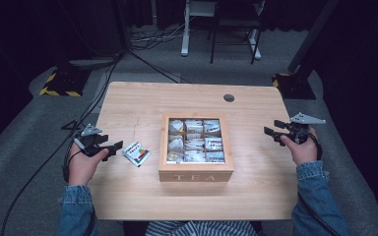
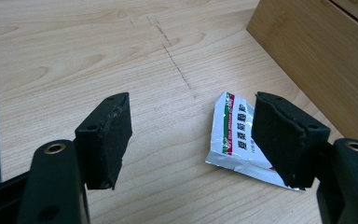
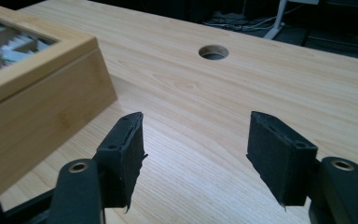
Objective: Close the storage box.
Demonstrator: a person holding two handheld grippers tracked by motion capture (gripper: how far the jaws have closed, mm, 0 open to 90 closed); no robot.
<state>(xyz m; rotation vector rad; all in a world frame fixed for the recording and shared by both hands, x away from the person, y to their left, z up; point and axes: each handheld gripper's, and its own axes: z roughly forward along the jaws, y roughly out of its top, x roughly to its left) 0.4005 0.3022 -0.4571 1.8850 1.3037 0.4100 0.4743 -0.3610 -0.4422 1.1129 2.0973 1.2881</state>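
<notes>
The left gripper (image 2: 191, 135) is hovering low over the pale wooden table (image 1: 128, 196) with its black jaws standing wide apart and gripping nothing. The small white foil sachet with red and green stripes (image 2: 235, 140) is lying flat on the table just ahead of the jaws, toward the right-hand jaw, which is partly covering its corner. The sachet is lying just beside the glass-lidded wooden tea box (image 1: 196, 173). The right gripper (image 1: 271, 132) is hanging open and empty, right of the box.

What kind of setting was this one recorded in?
Probably a recording studio or lab, not a home: a lone wooden table on grey carpet, dark curtains around, cables on the floor and hazard-striped stand bases.
</notes>
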